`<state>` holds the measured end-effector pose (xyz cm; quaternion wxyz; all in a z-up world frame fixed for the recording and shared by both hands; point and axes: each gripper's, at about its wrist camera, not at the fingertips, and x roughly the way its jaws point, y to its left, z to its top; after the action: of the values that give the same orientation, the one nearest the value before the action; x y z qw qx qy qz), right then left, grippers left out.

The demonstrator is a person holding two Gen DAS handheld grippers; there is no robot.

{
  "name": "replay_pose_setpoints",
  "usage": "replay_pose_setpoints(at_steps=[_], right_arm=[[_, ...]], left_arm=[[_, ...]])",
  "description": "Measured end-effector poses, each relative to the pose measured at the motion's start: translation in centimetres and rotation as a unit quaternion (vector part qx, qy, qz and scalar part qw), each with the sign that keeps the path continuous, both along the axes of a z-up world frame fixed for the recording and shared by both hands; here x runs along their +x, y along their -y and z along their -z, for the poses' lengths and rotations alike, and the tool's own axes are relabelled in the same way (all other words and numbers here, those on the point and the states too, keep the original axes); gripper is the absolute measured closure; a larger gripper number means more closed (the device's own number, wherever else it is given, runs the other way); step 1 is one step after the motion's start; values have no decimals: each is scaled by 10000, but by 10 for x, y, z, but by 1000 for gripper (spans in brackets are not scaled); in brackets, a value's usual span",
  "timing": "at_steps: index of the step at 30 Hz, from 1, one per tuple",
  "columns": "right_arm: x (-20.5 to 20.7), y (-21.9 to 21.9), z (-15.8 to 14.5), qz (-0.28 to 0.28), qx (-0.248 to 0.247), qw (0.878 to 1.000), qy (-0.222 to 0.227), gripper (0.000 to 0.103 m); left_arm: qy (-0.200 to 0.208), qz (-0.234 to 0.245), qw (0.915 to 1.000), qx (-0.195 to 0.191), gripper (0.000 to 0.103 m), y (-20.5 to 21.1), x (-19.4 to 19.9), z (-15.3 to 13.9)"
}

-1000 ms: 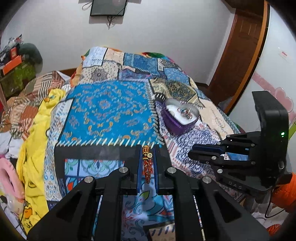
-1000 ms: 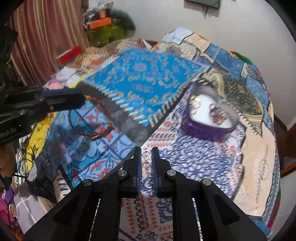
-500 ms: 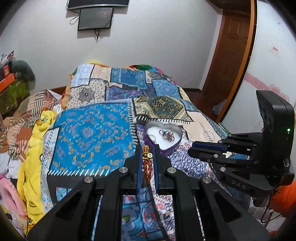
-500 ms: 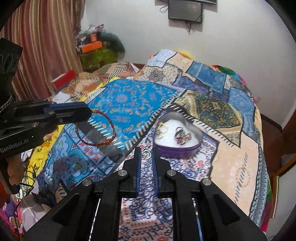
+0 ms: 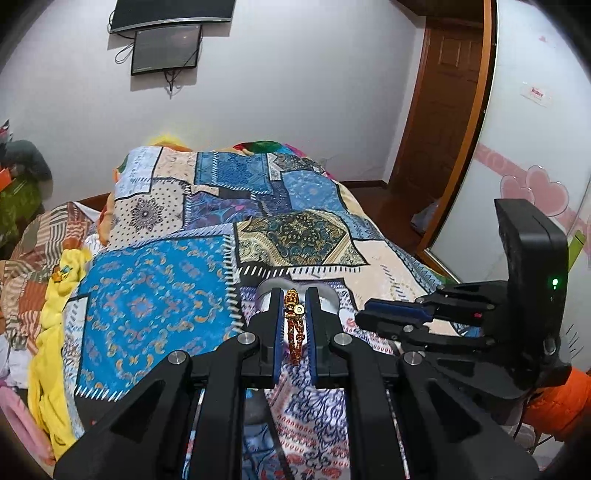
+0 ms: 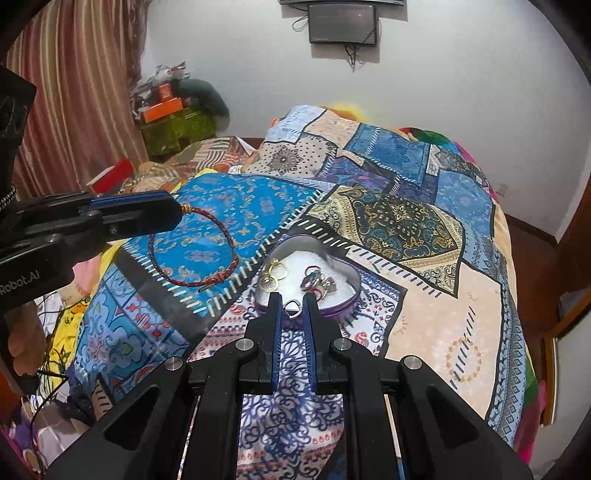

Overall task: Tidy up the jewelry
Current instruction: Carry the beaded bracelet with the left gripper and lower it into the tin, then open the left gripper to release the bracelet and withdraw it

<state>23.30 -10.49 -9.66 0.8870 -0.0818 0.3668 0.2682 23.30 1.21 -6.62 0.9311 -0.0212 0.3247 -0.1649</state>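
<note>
My left gripper is shut on a red braided bracelet with gold beads, held in the air above the bed; from the right wrist view the bracelet hangs as a loop from the left gripper. My right gripper is shut on a small silver ring, just in front of a purple heart-shaped tin with a white lining that holds gold hoops and several rings. In the left wrist view the tin is mostly hidden behind my fingers; the right gripper is at the right.
A patchwork bedspread covers the bed. Yellow cloth and clutter lie at the left side. A wooden door and a wardrobe stand at the right. A screen hangs on the far wall.
Both grippers have lifted and pulled back, so more wall and the far bed show. The tin now sits directly ahead of both grippers. Both still hold their pieces.
</note>
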Motion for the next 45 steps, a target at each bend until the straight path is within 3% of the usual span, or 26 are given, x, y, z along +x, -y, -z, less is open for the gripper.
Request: replay_pose_setpoints(at_steps=[14,25,31,38,43,45], right_arm=[[29,3,12,35,31,9998,-172,93],[49,2,28,-1,25,9991,-432,93],[53,-3,37,-77,24,9981,-610,93],[53,-6,41,-106,33,9973,-728,93],[55,-5,42,-102,30,9964,-835,92],[56,-4,42,-107,86,9959,-899,89]], left_arm=[[-184,161,9995,-187,93,14,46,21],[-559,10,9983,-136,94,10,80,58],[-885,-49,9961,-34,94,4,85,78],[-990,46,9951,-11,93,4,80,83],[-1062,74,9943,6,79,3,75,83],[-1077,72,9942,6,78,2,72,84]])
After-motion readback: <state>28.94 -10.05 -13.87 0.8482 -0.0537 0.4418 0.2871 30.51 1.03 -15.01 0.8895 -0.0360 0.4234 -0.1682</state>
